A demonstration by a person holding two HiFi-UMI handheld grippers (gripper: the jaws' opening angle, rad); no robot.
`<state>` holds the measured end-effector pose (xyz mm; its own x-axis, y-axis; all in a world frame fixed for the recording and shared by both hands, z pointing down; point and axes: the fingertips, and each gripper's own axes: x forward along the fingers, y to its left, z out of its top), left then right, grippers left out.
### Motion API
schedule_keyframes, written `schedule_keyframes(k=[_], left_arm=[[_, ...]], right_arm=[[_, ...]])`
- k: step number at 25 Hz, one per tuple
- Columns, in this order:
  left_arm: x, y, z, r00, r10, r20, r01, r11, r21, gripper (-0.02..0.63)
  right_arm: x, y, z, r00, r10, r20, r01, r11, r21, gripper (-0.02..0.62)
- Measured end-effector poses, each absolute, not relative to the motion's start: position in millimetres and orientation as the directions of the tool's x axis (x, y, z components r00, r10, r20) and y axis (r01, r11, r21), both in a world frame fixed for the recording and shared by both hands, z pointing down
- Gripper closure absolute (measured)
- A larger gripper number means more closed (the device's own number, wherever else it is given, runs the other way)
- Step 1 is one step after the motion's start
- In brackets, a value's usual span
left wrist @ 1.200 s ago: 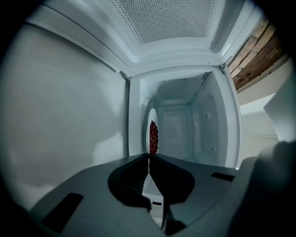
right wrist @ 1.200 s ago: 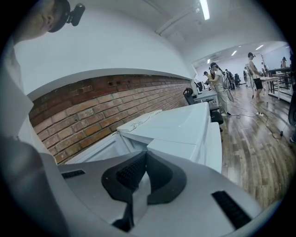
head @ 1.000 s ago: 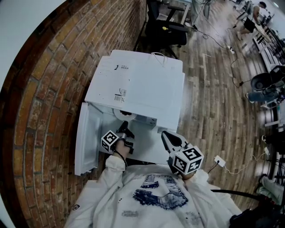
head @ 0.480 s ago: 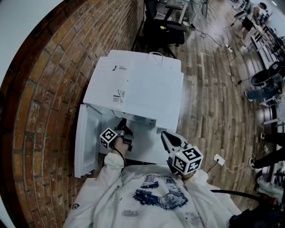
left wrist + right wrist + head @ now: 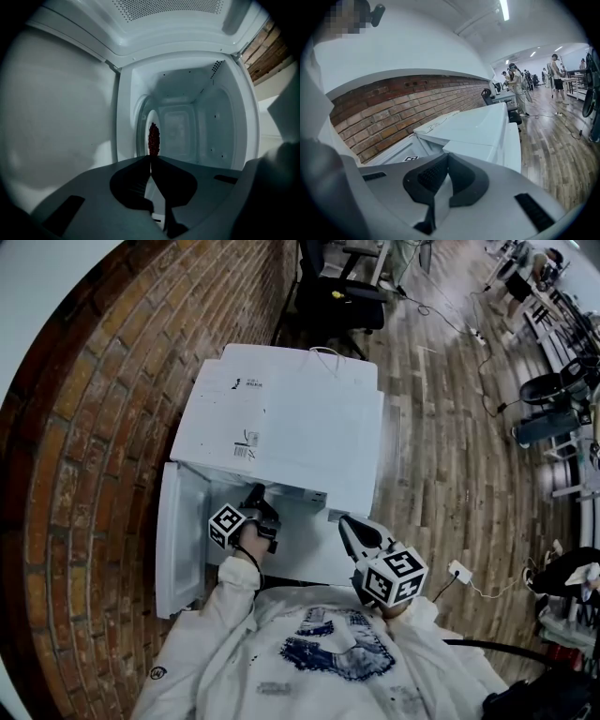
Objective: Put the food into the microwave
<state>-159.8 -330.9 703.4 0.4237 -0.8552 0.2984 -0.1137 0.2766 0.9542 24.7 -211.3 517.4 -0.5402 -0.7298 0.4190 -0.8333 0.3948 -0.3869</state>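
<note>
Head view: one white microwave (image 5: 281,413), its door (image 5: 180,540) open. The left claw (image 5: 257,497) reaches inside, tips hidden.
Left gripper view: it pinches one plate (image 5: 149,117) of red food (image 5: 153,139) inside the microwave.
Right gripper view: the right claw (image 5: 446,155) is closed and empty, before the microwave.

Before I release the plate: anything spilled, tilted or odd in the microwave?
Nothing stands out. The left gripper is shut on the plate by its rim inside the microwave, and the red food sits in one heap on it, none seen spilled. The plate looks on edge only because that view is rolled, microwave and all.
</note>
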Motion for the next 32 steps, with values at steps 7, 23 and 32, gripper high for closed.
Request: schedule_keyframes(k=[7,23,32], left_arm=[[-161.2,-341.4,703.9,0.423,-0.857,0.296,-0.115,0.273,0.955,0.595],[-157.3,-345.1,697.7,0.429,-0.856,0.290,-0.139,0.255,0.957,0.595],[-152.6,-323.8,670.7,0.453,-0.843,0.290,-0.298,0.164,0.940,0.595]], right_arm=[[24.6,-212.0,519.4,-0.536,-0.731,0.422,-0.836,0.389,-0.388,0.581],[24.5,-211.9,520.1,-0.540,-0.728,0.422,-0.833,0.389,-0.394,0.581],[20.2,-206.2,518.2,-0.581,-0.710,0.399,-0.804,0.424,-0.415,0.581]])
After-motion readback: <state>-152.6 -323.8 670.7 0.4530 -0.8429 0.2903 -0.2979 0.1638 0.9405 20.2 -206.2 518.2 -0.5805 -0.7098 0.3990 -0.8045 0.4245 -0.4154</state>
